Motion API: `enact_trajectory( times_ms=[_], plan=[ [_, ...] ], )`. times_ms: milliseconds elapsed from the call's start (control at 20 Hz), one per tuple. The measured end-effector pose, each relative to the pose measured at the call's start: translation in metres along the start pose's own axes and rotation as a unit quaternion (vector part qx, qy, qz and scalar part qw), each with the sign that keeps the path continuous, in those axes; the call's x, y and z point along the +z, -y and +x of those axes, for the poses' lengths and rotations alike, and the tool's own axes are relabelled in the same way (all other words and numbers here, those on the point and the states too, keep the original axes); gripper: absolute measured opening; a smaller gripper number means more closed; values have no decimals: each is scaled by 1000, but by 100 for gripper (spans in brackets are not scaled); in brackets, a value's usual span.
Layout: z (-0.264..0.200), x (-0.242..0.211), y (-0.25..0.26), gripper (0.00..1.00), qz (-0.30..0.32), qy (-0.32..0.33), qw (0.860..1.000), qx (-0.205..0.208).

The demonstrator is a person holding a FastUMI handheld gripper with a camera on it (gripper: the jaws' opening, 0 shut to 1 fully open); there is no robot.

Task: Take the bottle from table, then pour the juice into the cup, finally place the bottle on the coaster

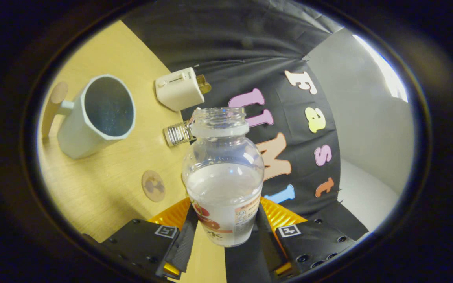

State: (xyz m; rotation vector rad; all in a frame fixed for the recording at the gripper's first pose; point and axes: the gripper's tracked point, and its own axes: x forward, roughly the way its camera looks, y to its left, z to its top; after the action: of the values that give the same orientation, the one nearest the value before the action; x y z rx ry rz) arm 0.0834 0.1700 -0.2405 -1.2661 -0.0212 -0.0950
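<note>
A clear plastic bottle [222, 177] with no cap stands between my two fingers, and my gripper [225, 232] is shut on its labelled lower body. Whitish juice fills about its lower half. The whole view is rolled over, so the bottle is tilted relative to the wooden table [104, 188]. A pale, many-sided cup [96, 116] with a handle stands on the table beyond the fingers, its open mouth facing me and looking empty. A small round coaster [153, 186] lies on the table between the cup and the bottle.
A cream toaster-like box [179, 88] sits at the table's back by the black cloth wall. A small ribbed metal piece [177, 133] lies just behind the bottle's neck. Another round wooden disc [58, 92] lies past the cup's handle.
</note>
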Motion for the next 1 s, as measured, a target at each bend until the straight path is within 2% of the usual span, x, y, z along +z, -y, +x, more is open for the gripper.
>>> enact_trajectory(
  times_ms=[450, 700, 1000],
  plan=[
    [3, 19, -9, 77, -109, 36, 993, -33],
    [1, 25, -18, 77, -139, 48, 989, -32],
    [-1, 32, -14, 77, -180, 65, 980, -51]
  ],
)
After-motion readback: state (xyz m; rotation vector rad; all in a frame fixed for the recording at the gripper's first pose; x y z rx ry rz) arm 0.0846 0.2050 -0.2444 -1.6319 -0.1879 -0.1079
